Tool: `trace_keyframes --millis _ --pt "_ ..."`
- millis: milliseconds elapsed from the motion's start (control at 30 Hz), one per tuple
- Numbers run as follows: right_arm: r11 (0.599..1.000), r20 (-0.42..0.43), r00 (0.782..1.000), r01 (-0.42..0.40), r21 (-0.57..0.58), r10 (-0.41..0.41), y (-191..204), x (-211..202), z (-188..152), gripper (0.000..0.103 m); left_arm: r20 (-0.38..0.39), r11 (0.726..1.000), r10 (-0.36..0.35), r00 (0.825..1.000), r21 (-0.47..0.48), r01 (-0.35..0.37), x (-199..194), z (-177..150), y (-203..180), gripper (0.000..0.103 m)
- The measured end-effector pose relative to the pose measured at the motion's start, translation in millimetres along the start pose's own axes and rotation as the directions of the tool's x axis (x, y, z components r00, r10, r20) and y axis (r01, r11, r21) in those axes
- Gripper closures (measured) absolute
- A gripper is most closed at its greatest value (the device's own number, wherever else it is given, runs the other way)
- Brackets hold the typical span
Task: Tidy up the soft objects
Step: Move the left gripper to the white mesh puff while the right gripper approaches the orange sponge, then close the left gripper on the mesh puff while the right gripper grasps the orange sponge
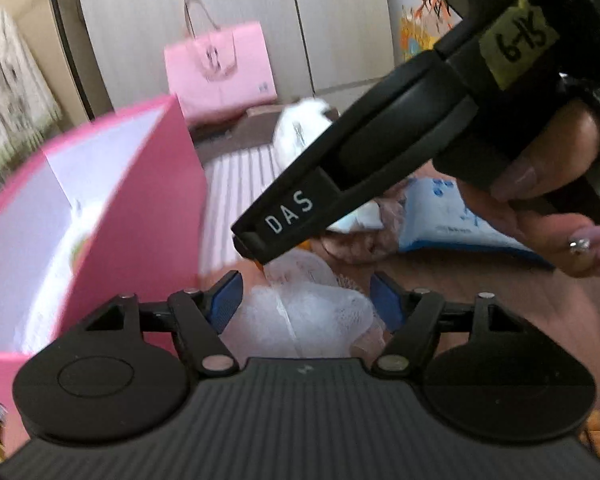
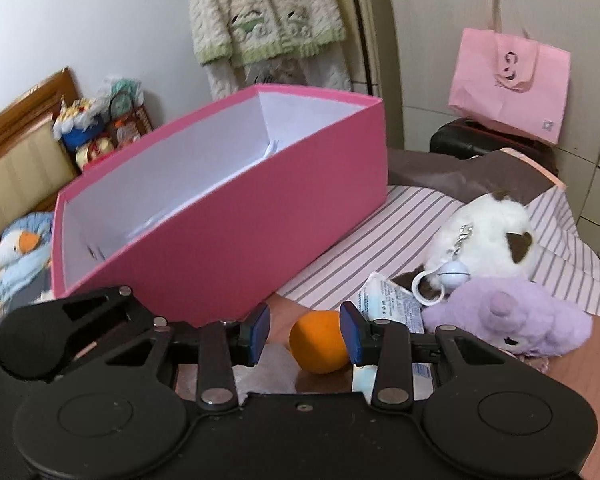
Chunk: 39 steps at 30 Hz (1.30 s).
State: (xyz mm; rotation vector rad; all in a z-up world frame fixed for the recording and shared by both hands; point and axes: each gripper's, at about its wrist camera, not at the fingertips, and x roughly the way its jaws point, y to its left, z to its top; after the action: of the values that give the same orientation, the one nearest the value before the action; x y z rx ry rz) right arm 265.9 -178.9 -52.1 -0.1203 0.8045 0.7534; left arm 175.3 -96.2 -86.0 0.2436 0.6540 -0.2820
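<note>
Left claw: spread, blue pads either side of a white mesh wad, no squeeze showing. Right claw: also spread, around an orange ball; ball hard against the one pad, clear gap to the other, so no pinch.

In the left view, black body of the right claw slanting across the middle, tip just above the mesh, hiding much of the bed behind it. Hand wrapped round its grip at the right edge.

Just left of both claws, a pink box: open top, stiff card, straight walls, white inside, only scraps of white paper showing within. Standing on a striped sheet, close enough to crowd the left pads.

To the right of the ball, a crinkled white-and-blue packet, partly behind the right pad. Beyond it a purple plush, fuzzy and rounded, lying outside the box. Touching it from behind, a white plush with brown patches, a metal clip and a smooth white keyring ball hanging off it. Brown cloth bunched farther back.

Around the edges: pink paper bag hung on a cupboard door, cream knit garment on the wall, wooden headboard, blue-and-white goose toy at far left.
</note>
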Motion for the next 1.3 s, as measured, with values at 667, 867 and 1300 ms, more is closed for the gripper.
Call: trace_keyframes --millis 667,867,1300 --pt "0.986 -0.074 0.986 0.154 0.070 -0.149 -7.2 23.4 -13.2 0.059 0.015 0.995 0.087 0.996 -0.045 -0.086 0.5 -20.6 -7.9 0.061" --pt "0.983 -0.028 0.987 0.158 0.099 -0.156 -2.6 6.3 -23.0 0.061 0.043 0.997 0.056 0.998 -0.047 -0.054 -8.2 -21.8 -4.2 0.064" --pt "0.937 0.043 0.963 0.248 0.245 -0.266 9.8 -37.2 -45.4 0.060 0.055 0.990 -0.062 0.997 -0.121 0.068 -32.0 -29.5 19.7 0.067"
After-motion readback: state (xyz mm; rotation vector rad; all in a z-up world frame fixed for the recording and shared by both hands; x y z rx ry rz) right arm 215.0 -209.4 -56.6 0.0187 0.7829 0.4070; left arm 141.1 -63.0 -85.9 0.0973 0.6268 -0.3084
